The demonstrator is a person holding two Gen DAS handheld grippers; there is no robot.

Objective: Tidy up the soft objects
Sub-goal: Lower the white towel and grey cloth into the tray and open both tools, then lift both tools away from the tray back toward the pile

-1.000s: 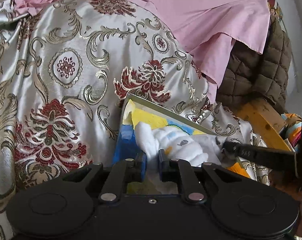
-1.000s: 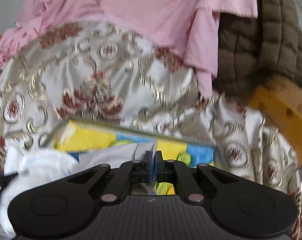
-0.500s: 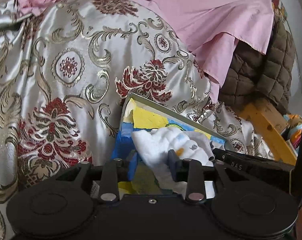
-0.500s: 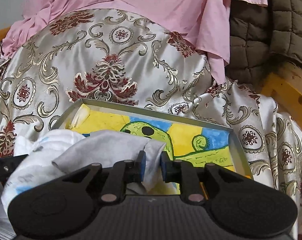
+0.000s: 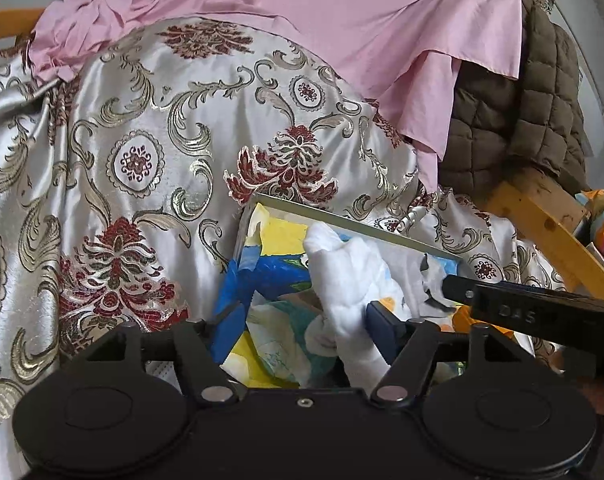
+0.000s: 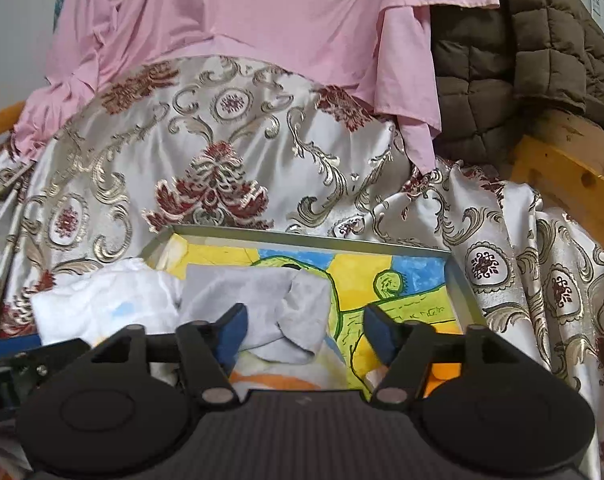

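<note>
A white soft cloth with pale blue and orange print (image 5: pixel 351 280) lies in a metal-rimmed tray (image 5: pixel 357 226) whose bottom is painted yellow, blue and green. My left gripper (image 5: pixel 306 330) is open, its jaws either side of the cloth's near end. In the right wrist view the same white cloth (image 6: pixel 106 308) lies at the left, and a grey cloth (image 6: pixel 278 304) lies beside it in the tray (image 6: pixel 302 237). My right gripper (image 6: pixel 303 334) is open just behind the grey cloth. The right gripper's finger (image 5: pixel 521 308) shows at right in the left view.
The tray rests on a silver brocade cover with red flowers (image 5: pixel 142 152). A pink sheet (image 6: pixel 262 20) hangs behind it, a brown quilted jacket (image 6: pixel 521 60) at the right, and a wooden frame (image 6: pixel 573 168) below that.
Both grippers have opened and let go of the cloths, which now lie in the tray. Both have drawn back slightly.
</note>
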